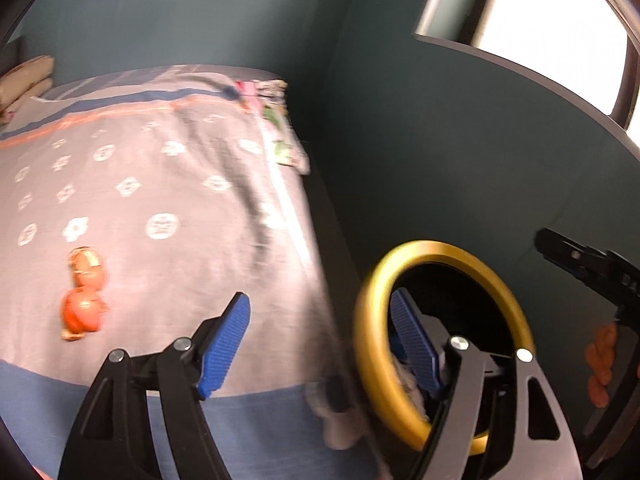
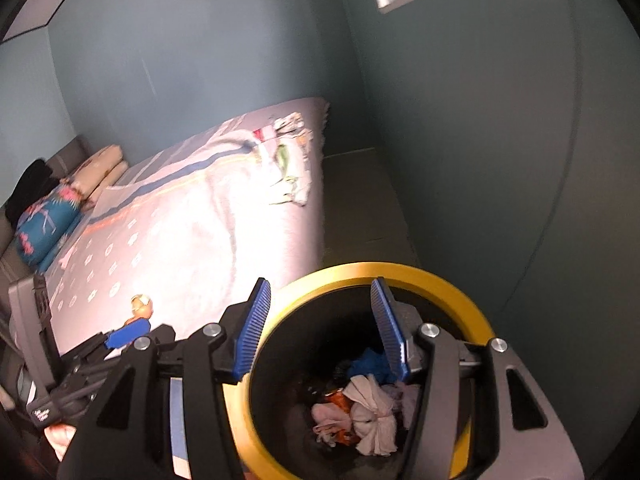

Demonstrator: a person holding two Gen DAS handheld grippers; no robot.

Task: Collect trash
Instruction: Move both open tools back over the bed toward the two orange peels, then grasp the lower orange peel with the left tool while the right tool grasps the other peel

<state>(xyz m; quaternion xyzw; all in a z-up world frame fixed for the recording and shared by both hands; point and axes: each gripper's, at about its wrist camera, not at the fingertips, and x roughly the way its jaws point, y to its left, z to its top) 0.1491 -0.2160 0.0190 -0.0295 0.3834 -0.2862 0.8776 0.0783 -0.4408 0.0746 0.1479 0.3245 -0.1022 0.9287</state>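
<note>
1. Trash point(image 1: 83, 294): two orange crumpled wrappers lie on the bed point(image 1: 168, 200), on the grey patterned cover, well to the far side from the bin point(image 2: 362, 276).
2. Bin: black with a yellow rim, stands beside the bed edge. It holds crumpled tissues point(image 2: 370, 414), an orange scrap and something blue.
3. Right gripper point(image 2: 318, 330): hangs over the bin mouth, jaws spread wide, nothing between them. One blue pad sits outside the rim on the bed side, the other over the opening.
4. Left gripper point(image 1: 320, 344): jaws released and empty, one blue pad over the bed, the other seen through the bin's ring. View is motion-blurred.
5. Pillows point(image 2: 100, 168) sit at the bed end far from the bin; a crumpled floral cloth point(image 2: 290, 160) lies on the bed's wall-side edge.
</note>
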